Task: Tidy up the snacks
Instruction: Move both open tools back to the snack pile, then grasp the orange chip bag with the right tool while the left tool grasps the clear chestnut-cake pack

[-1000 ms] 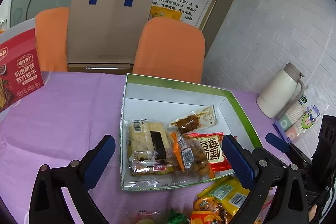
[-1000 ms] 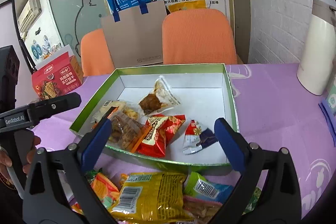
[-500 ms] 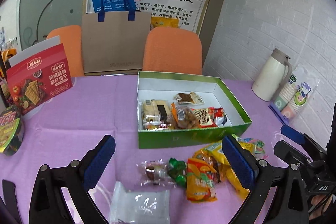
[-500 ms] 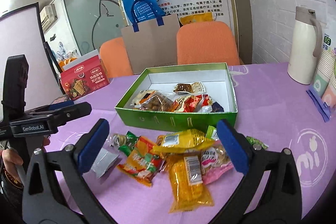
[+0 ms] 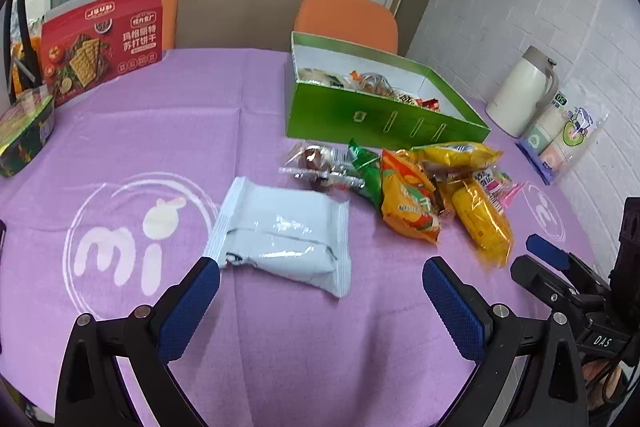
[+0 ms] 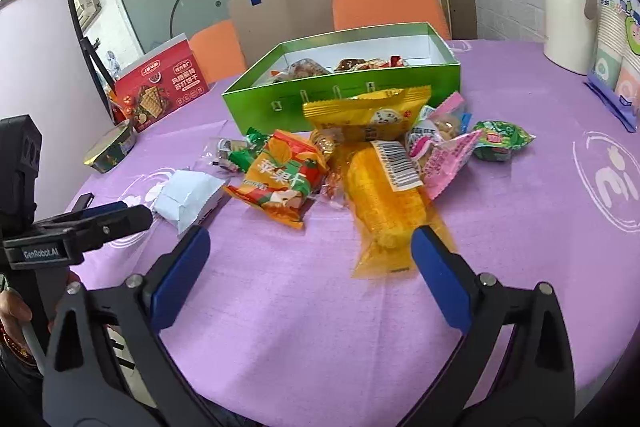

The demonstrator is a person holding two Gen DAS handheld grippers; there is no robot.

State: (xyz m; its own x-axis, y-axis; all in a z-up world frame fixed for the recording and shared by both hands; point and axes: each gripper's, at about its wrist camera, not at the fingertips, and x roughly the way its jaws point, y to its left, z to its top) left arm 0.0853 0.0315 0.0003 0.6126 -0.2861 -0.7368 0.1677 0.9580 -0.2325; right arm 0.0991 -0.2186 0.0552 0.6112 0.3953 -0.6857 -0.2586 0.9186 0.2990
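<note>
Both tools are spread wide and grasp nothing. The left tool [image 5: 320,287] hovers low over the purple-clothed desk [image 5: 168,131], its blue pads flanking the near end of a pale grey-white sealed packet [image 5: 284,235] that lies flat on the cloth; the left pad sits just beside the packet's near-left corner, though whether it touches is unclear. The right tool [image 6: 310,255] hangs over bare cloth, with its right pad just beside the lower end of a clear yellow-orange packet [image 6: 384,203] bearing a barcode label. Most loose snacks lie in a heap in front of the green box [image 5: 360,115]: an orange dried-apple bag [image 6: 280,179], a yellow bag [image 6: 368,115] leaning against the box's front wall, a pink-edged packet [image 6: 444,151], a small green packet [image 6: 500,139] off to the right, and a clear-wrapped snack [image 5: 320,163] beside a green wrapper [image 5: 366,167]. The box stands open toward the far side of the desk, with several packets already inside along its left and middle. A red cracker box [image 5: 100,39] stands upright at the far left, a round printed tub [image 5: 24,131] near it. A cream thermos jug [image 5: 520,91] and a sleeve of paper cups [image 5: 560,139] stand at the right edge by the white brick wall. Orange chairs [image 5: 344,19] and a brown paper bag [image 5: 240,3] sit behind the desk.
</note>
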